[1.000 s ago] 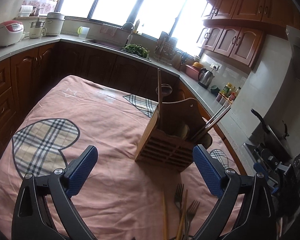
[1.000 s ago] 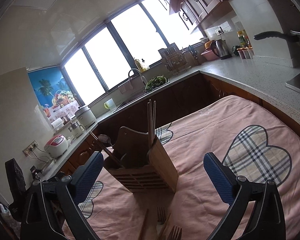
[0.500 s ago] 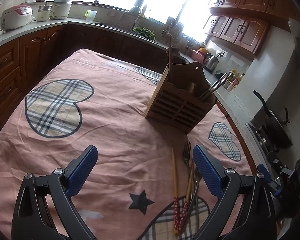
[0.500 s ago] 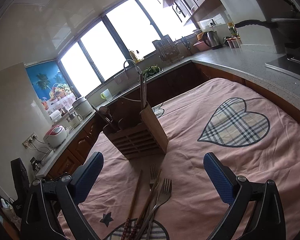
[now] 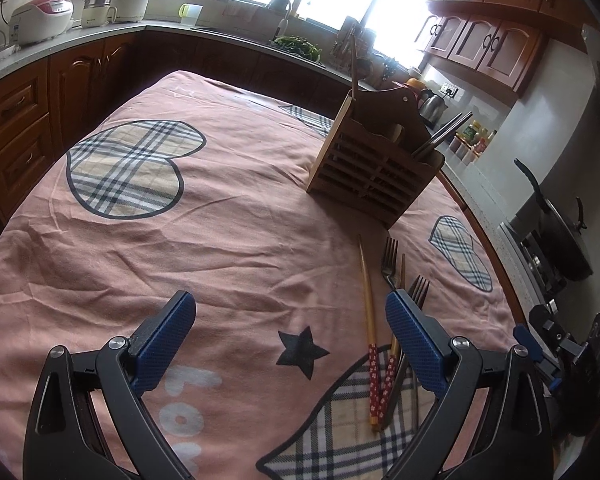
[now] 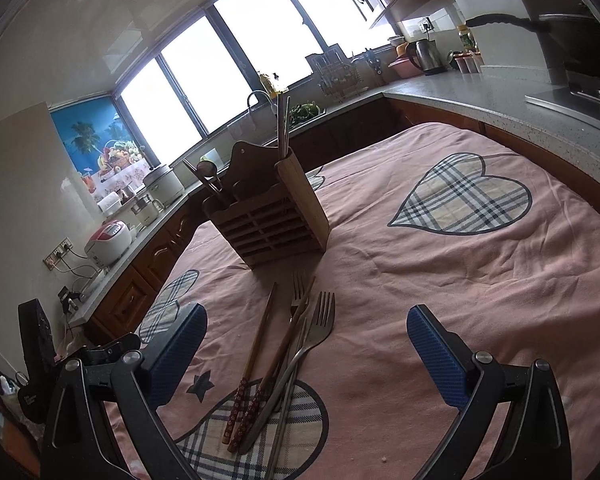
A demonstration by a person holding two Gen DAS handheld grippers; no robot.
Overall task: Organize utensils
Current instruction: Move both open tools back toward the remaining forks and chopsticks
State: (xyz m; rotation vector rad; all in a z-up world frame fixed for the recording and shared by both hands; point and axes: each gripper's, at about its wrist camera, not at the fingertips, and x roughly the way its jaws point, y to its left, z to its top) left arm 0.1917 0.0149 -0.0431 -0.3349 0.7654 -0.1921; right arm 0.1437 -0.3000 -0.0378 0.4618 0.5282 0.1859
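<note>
A slatted wooden utensil holder (image 5: 374,168) (image 6: 268,222) stands on the pink cloth, with chopsticks, a spoon and metal sticks upright in it. In front of it lie two wooden chopsticks (image 5: 367,300) (image 6: 260,344) with red patterned ends and two metal forks (image 5: 389,258) (image 6: 316,328), bunched together. My left gripper (image 5: 288,320) hovers open, the pile just inside its right finger. My right gripper (image 6: 306,332) is open above the pile, nothing held.
The table wears a pink cloth (image 5: 220,232) with plaid hearts. Kitchen counters (image 6: 500,92) wrap around it, with rice cookers (image 5: 44,20), a sink, a kettle (image 6: 424,56) and a stove with a pan (image 5: 556,232) close to the right edge.
Both grippers have pulled back from the holder and tilted down. The chopsticks and forks on the cloth have come fully into view. Both grippers stay open.
</note>
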